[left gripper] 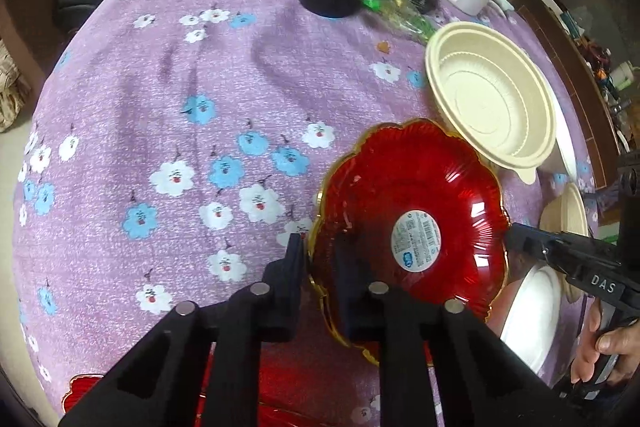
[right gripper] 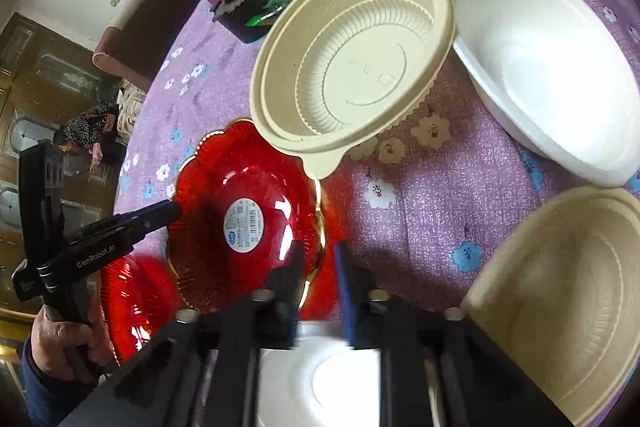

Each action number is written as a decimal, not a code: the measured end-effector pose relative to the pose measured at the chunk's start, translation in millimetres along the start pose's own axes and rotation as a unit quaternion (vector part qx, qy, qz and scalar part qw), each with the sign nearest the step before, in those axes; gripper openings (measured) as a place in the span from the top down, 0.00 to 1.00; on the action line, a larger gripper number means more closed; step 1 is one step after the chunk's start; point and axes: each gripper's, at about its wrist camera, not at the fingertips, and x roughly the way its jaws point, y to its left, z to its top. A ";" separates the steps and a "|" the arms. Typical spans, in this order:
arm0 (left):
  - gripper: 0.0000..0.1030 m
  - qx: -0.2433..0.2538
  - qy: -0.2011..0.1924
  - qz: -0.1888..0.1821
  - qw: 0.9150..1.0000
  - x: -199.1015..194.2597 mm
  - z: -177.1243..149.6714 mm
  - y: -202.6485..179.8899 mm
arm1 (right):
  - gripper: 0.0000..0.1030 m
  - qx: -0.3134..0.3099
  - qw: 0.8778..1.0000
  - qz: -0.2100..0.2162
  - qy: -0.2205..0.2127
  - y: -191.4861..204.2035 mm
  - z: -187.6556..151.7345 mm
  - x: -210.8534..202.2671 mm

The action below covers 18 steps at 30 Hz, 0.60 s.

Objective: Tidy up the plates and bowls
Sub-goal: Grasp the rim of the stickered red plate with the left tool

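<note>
Fingers point(left gripper: 298, 267) pinch red plate point(left gripper: 408, 203) rim

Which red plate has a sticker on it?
The red plate gripped by both claws: a round white-blue sticker sits in its middle. The other red plate shows none.

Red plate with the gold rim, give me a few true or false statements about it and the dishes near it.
1. The red plate has a round sticker at its centre. True.
2. The left gripper is clamped on the plate's rim. True.
3. The cream bowl beside it is full of food. False: it is empty.
4. The tablecloth is plain green. False: it is purple with blue and white flowers.
5. The right gripper touches the plate's opposite rim. True.
</note>
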 end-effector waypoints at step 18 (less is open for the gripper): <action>0.86 0.002 -0.041 0.026 0.999 -34.2 -3.7 4.3 | 0.92 0.010 0.999 0.029 -0.028 19.7 -7.4 -14.4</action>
